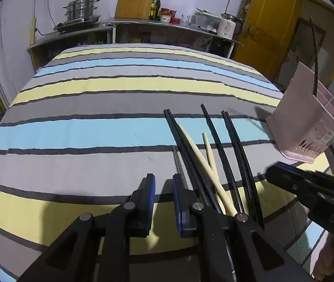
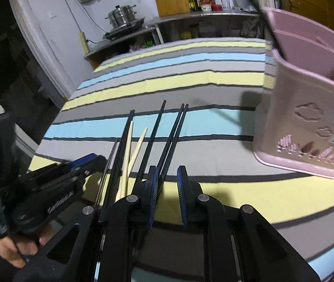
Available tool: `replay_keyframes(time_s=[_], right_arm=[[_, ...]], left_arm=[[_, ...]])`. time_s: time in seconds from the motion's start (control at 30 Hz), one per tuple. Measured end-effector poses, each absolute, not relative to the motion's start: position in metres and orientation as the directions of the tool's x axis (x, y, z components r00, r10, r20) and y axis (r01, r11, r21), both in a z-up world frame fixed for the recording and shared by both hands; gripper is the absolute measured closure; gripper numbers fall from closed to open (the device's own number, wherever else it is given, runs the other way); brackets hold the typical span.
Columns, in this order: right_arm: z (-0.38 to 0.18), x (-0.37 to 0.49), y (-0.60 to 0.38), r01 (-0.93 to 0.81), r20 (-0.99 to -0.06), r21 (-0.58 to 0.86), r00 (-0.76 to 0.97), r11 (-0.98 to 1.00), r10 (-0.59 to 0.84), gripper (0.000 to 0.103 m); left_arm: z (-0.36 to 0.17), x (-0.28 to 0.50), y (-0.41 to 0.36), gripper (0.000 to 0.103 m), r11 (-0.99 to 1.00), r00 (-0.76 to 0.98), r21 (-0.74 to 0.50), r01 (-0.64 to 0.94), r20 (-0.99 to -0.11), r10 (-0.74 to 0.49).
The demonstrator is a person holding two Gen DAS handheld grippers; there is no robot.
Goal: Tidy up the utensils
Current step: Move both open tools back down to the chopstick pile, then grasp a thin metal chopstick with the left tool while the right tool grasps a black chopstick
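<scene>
Left gripper jaws parted a little, nothing between; right gripper also apart, black chopstick just beside its left pad, contact unclear; chopsticks lie fanned on the striped cloth; pink holder stands beyond, one black stick inside.

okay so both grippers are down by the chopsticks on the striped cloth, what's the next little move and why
Probably ease the right gripper down and close on the black chopsticks beside its left pad. Its jaws stand apart with nothing between them, the chopsticks lie loose on the cloth, and the pink holder stands nearby.
</scene>
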State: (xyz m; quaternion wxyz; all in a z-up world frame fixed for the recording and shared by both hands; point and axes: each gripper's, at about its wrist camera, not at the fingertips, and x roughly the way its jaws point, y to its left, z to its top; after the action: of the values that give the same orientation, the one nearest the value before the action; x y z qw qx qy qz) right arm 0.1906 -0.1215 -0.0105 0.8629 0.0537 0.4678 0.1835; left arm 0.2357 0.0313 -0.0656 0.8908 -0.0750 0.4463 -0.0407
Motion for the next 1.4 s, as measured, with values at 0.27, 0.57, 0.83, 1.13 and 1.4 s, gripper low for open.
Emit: replay_keyframes(time_s=[0.27,0.57,0.83,1.13,1.4], right_arm=[[-0.022,0.205,-0.117,-0.253,-0.804,0.254,0.481,0.933,0.350,0.085],[-0.029,0.210,-0.112,-0.252,-0.812,0.245,0.474,0.936,0.341,0.085],[-0.029,0.214,-0.111,-0.250,-0.818,0.218,0.481,0.943,0.316,0.086],[-0.028,0.216,-0.116,-0.231,-0.833,0.200,0.471,0.952,0.289,0.086],[-0.028,0.233,-0.102,-0.244,-0.845,0.148,0.471,0.958,0.251,0.086]], left_arm=[[-0.065,0.237,0.035,0.087,0.969,0.579,-0.248,0.013,-0.788,-0.209],[-0.067,0.236,0.023,0.081,0.984,0.598,-0.174,0.039,-0.785,-0.163],[-0.068,0.238,0.024,0.095,0.995,0.599,-0.097,0.020,-0.796,-0.090],[-0.068,0.239,0.044,0.095,0.985,0.589,-0.170,-0.006,-0.797,-0.134],[-0.068,0.252,0.047,0.095,0.984,0.569,-0.180,0.011,-0.808,-0.155]])
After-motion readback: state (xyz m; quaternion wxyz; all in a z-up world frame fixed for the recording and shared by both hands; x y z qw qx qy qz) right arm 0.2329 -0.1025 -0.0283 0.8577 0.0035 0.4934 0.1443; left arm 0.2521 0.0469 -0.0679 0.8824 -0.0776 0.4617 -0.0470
